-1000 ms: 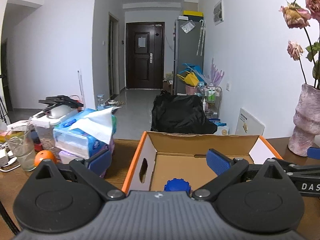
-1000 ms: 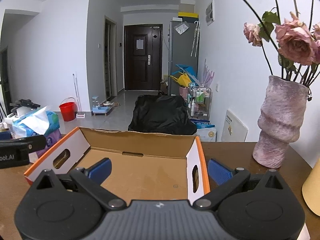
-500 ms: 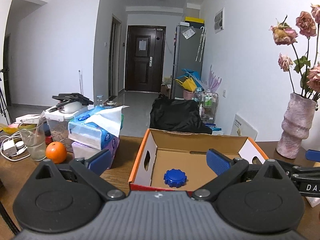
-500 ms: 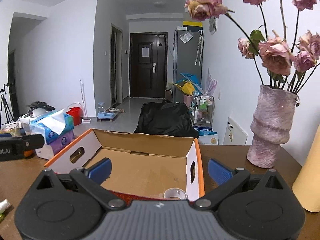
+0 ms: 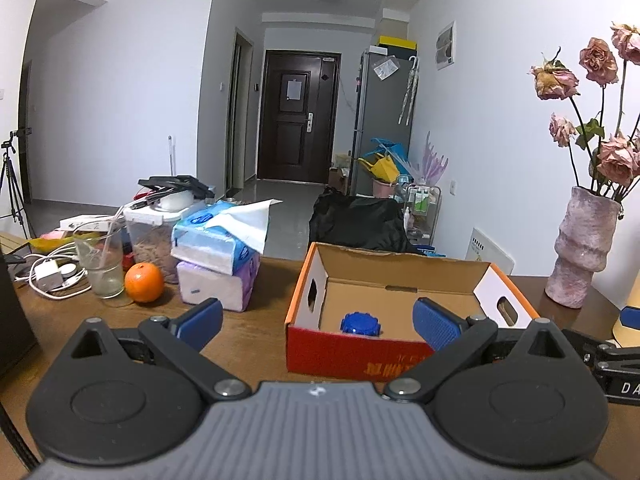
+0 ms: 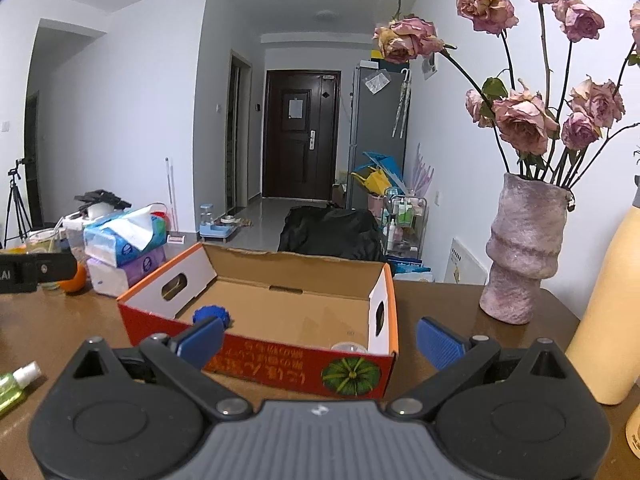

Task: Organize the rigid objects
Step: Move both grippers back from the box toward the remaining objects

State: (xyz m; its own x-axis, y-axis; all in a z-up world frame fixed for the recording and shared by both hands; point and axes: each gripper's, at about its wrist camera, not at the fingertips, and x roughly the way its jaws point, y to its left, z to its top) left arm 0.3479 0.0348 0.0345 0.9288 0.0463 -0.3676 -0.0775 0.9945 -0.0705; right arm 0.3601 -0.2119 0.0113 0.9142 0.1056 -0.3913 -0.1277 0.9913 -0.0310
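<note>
Left wrist view, brown wooden table (image 5: 256, 332), cardboard box (image 5: 400, 280), hallway, dark door (image 5: 298, 116).

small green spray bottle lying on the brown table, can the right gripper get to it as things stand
Probably yes. The small green spray bottle lies in the open on the brown wooden table, left of the right gripper, whose jaws are open and empty. The orange cardboard box sits beside that path.

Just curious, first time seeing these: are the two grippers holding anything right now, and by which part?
Nothing is held. The left gripper and right gripper are both open and empty, in front of the box; the blue cap lies loose inside it.
</note>
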